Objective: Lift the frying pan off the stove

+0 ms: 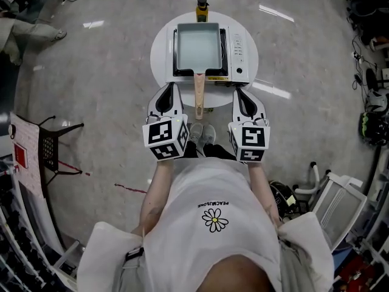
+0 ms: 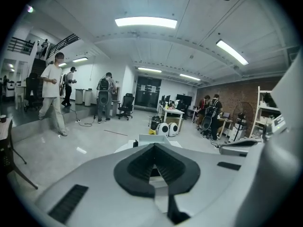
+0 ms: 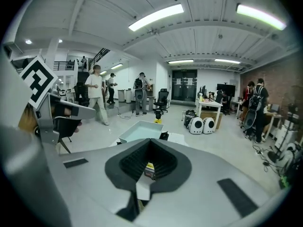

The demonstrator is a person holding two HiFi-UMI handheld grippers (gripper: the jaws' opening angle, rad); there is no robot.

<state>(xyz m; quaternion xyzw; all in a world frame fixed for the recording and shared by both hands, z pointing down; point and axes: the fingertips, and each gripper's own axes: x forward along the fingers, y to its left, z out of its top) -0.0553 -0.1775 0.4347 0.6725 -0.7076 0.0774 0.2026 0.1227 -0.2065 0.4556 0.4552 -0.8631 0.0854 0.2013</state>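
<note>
Black ribbed pads (image 2: 137,167) of the left gripper (image 2: 152,146) are pressed together with nothing between them. The right gripper (image 3: 150,142) is closed the same way and holds nothing. In the head view both grippers point forward and slightly down, one on each side of the wooden handle (image 1: 199,93), near it but not touching. The handle runs back toward the person from a rectangular frying pan (image 1: 196,46), which sits flat on a portable stove (image 1: 237,48). The stove stands on a round white table (image 1: 159,56), with a bottle (image 1: 201,8) at the far edge behind it. The pan has not been lifted, so I judge this to be the approach, before any grasp. The next move seems to call for one gripper to open its jaws wide enough for the handle. It would then come in over the handle and clamp it squarely, probably well up toward the pan so the weight does not tip forward. After that, a straight rise would keep the pan level as it clears the burner.
</note>
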